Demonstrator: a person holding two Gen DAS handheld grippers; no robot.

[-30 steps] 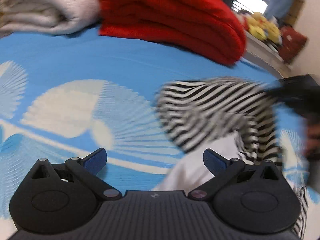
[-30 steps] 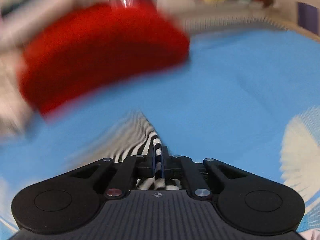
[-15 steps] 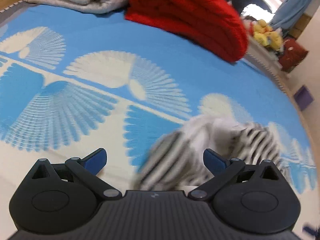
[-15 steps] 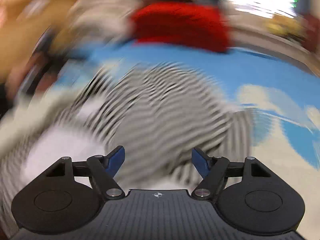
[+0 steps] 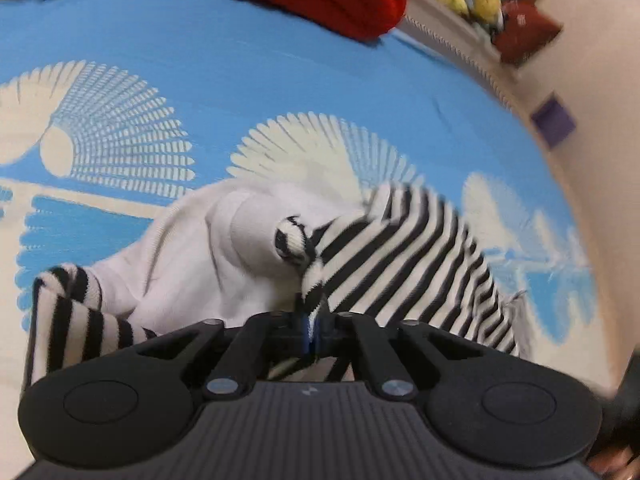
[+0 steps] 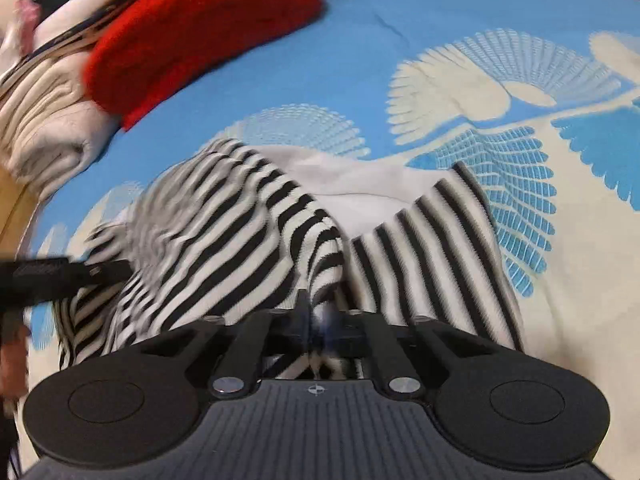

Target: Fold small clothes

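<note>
Blue bedspread (image 5: 248, 60) with cream fan print, covering the whole surface. One striped garment (image 6: 224, 240) (black-white stripes, plain white inner panel) crumpled mid-spread, below one folded red knit (image 6: 200, 28). Left gripper (image 5: 311, 326) jaws together, clamped on a striped fold right at the tips. Right gripper (image 6: 320, 330) jaws together too, pinching striped cloth at the garment's near edge. One cream folded pile (image 6: 48, 128) left of red knit. No readable writing.
</note>
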